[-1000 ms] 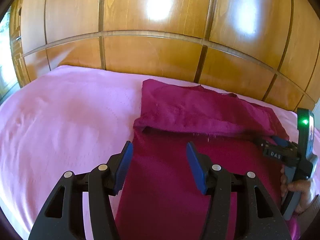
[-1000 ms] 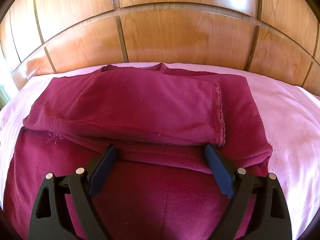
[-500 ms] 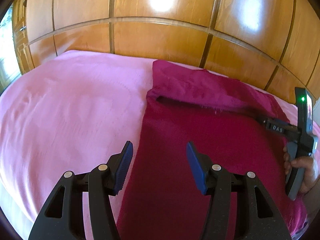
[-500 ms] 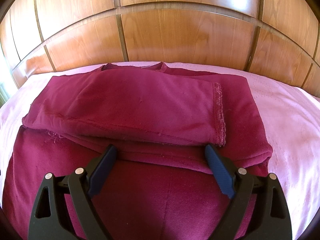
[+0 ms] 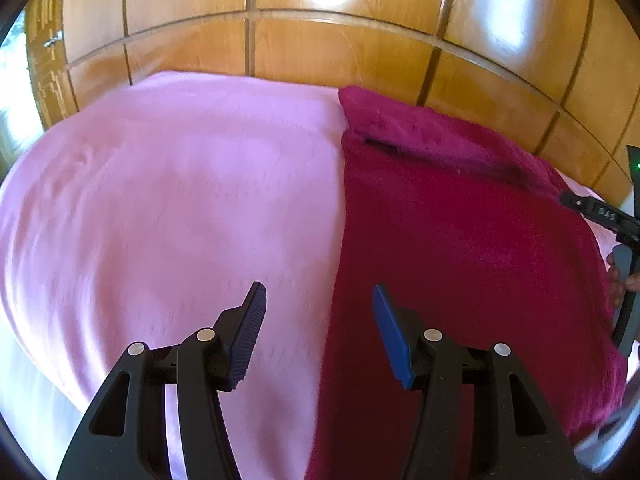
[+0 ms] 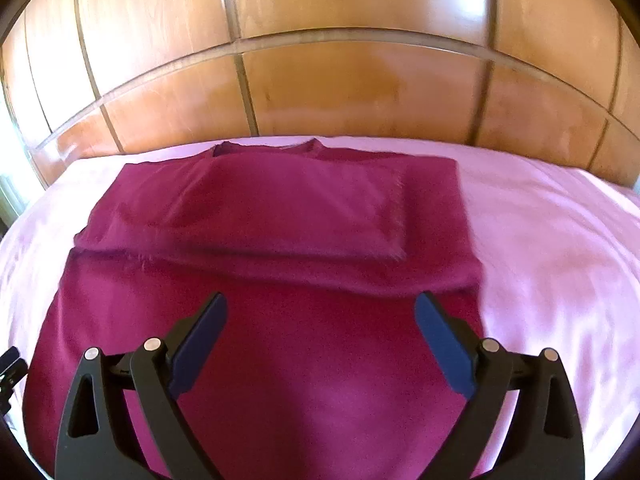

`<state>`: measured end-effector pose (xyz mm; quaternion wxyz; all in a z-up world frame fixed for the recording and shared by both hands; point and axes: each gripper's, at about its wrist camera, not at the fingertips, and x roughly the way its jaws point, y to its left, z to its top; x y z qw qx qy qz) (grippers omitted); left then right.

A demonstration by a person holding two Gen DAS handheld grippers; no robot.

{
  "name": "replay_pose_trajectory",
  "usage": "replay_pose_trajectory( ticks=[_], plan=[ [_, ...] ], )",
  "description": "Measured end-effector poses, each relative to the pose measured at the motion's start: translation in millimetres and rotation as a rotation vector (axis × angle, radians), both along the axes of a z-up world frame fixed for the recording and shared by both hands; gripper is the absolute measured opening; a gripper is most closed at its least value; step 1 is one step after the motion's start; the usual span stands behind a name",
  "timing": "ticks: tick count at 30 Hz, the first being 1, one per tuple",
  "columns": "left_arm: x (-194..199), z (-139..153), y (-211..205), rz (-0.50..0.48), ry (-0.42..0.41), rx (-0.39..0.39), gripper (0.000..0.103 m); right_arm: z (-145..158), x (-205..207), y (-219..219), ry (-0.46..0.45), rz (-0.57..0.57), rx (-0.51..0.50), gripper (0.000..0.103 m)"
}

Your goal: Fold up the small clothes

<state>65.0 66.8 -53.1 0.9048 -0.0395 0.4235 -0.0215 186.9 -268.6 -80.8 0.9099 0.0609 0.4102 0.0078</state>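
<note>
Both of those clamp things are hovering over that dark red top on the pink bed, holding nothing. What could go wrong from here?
1. The left gripper straddles the garment's left edge over the pink sheet; closing here might pinch sheet along with cloth.
2. The sleeves lie folded loosely across the top; lifting the lower part carelessly could drag them out of place.
3. The right gripper, jaws open, hangs over mid-cloth, so it might grab a bunch rather than an edge.
</note>
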Motion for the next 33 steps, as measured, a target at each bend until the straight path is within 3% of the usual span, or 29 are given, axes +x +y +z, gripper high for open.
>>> replay_pose_trajectory(
  ticks=[5,11,14,16,18,21,27,33],
  plan=[
    [-23.4,-8.0,5.4,-0.076,0.045,-0.039,0.054,-5.9,-50.1,-35.0,0.066,-0.034,0.055,0.092],
    [-45.3,-12.9,-1.4,-0.177,0.092,-0.065,0.046,-19.4,-124.7,-54.1,0.180,-0.042,0.113,0.070],
    [-53.8,-15.7,-5.9,-0.217,0.111,-0.053,0.038,-20.8,-160.2,-50.5,0.225,-0.014,0.132,0.061],
    [-56.7,-16.1,-8.7,-0.240,0.119,-0.053,0.020,-21.3,-179.2,-44.5,0.256,0.018,0.145,0.050],
    [-59.7,-14.0,-10.9,-0.256,0.117,-0.059,0.010,-20.8,-189.3,-37.7,0.288,0.062,0.148,0.035],
    [-57.0,-3.9,-7.1,-0.281,0.111,-0.148,0.007,-15.5,-191.9,-34.2,0.327,0.115,0.200,0.009],
    [-34.6,31.2,7.6,-0.288,0.052,-0.388,0.007,16.3,-161.1,-54.8,0.184,0.090,0.397,0.009],
    [22.5,40.4,11.3,-0.239,0.045,-0.512,0.007,21.8,-102.0,-75.6,0.108,0.006,0.481,0.009]
  ],
)
